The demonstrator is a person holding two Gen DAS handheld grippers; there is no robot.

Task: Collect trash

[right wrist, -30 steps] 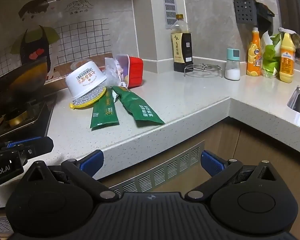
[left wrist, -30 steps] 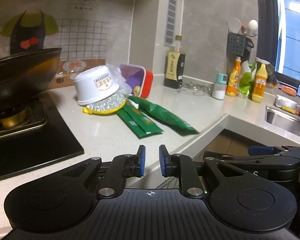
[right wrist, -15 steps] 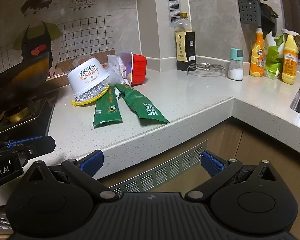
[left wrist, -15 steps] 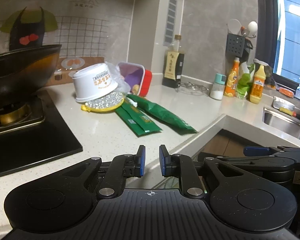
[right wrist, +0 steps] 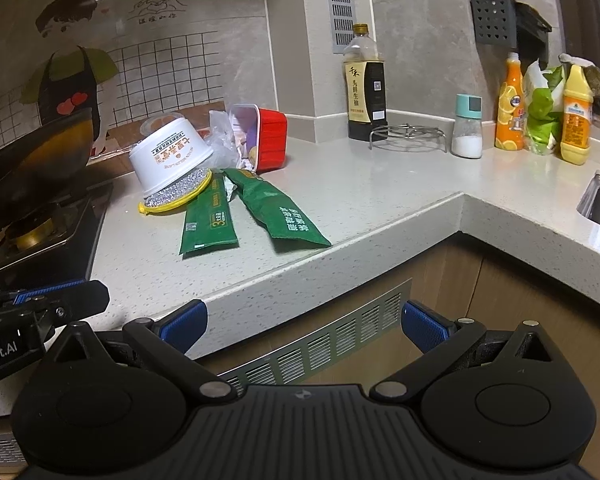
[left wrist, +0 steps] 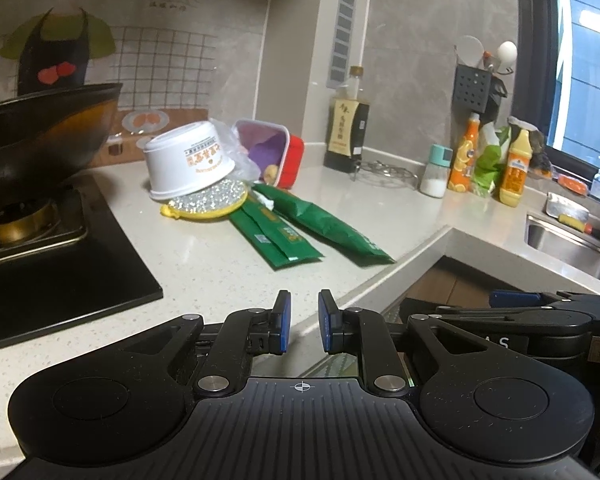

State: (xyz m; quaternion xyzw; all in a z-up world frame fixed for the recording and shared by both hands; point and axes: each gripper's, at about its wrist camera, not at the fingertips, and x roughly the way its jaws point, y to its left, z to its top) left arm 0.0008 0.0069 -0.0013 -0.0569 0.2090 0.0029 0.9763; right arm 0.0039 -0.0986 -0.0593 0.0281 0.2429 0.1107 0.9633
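In the left wrist view, the left gripper point(left wrist: 302, 328) hovers above the front edge of the counter point(left wrist: 204, 264), its blue pads drawn near each other with a narrow gap between them and nothing in that gap. The trash lies ahead, toward the back edge. Nearest are two green wrappers: the left green wrapper point(left wrist: 276, 236) and the right green wrapper point(left wrist: 332, 228). Both run long, their far ends close together near the pile and their near ends fanning out toward the front edge, the right one ending close to the counter's inner corner. Behind them a white paper bowl point(left wrist: 188, 160) lies tipped upside down on a yellow-rimmed foil lid point(left wrist: 208, 202), and a red box point(left wrist: 280, 156) lies on its side with crumpled clear plastic beside it. The stove point(left wrist: 60, 280) takes the counter's left end.

In the right wrist view, the right gripper point(right wrist: 304, 324) is spread wide and empty. It sits lower, off the counter's front edge and facing the cabinet vent point(right wrist: 324, 344). From here the wrappers lie up and to the left, their near ends by the front edge.

Judging by this, the left gripper is the nearer one, already over the counter, and the wrappers' long axes point roughly along its line of approach, so a pinch across a wrapper's near end looks like the natural first grab.
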